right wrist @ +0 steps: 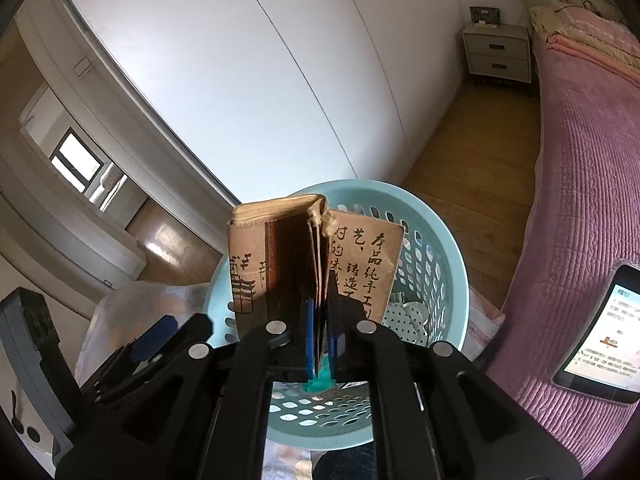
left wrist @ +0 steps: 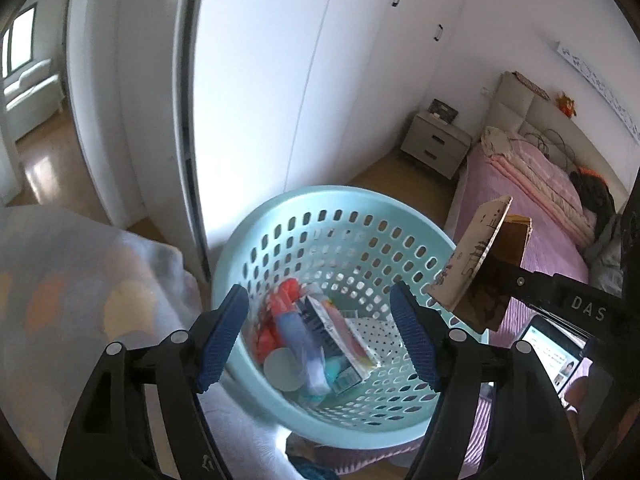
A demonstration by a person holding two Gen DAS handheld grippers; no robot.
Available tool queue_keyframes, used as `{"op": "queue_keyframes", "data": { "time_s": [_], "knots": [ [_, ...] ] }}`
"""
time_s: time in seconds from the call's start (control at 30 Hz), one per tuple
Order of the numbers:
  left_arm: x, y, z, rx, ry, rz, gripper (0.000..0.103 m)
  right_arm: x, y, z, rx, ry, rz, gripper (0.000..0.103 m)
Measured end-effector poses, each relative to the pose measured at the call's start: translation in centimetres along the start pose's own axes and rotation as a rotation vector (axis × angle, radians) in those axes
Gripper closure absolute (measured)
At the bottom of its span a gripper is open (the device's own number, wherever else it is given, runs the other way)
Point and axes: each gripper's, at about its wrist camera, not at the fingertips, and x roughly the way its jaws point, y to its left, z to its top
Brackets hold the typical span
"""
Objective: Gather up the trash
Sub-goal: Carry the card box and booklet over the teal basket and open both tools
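A light blue perforated basket (left wrist: 348,216) holds several pieces of trash: a red wrapper (left wrist: 280,308), a blue tube, small cartons and a dotted paper. My left gripper (left wrist: 320,340) is open and empty just above the basket's near rim. My right gripper (right wrist: 318,336) is shut on a brown cardboard box with black Chinese writing (right wrist: 360,256) and holds it over the basket (right wrist: 448,280). The same box (left wrist: 476,256) shows in the left wrist view above the basket's right rim, held by the right gripper's fingers (left wrist: 532,280).
White wardrobe doors (left wrist: 280,80) stand behind the basket. A bed with a pink quilt (right wrist: 580,184) lies to the right, with a lit phone (right wrist: 604,328) on it. A grey nightstand (right wrist: 498,54) is at the far wall. A pale patterned cloth (left wrist: 80,280) lies left.
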Motion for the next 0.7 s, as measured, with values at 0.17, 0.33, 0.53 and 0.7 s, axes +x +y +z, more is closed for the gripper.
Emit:
{"op": "queue_keyframes", "data": {
  "time_s": [0.17,0.33,0.53,0.7],
  "knots": [
    [-1.8,0.8,-0.4,-0.025,-0.027,0.001,0.032,-0.1,0.3,-0.3,-0.018,0.012,0.007,0.087],
    [-3.6,0.7,-1.0,-0.014,-0.051,0.016,0.030,-0.7,-0.3,-1.0,-0.006,0.010,0.007,0.084],
    [-6.9,0.8,-2.8,-0.008,-0.100,0.028,0.029,-2.7,0.2,-2.6,-0.028,-0.001,0.031,0.084],
    [-9.8,0.8,-4.1,0.006,-0.147,0.053,0.024,-4.5,1.9,-4.1,-0.067,-0.030,0.042,0.084]
  ]
}}
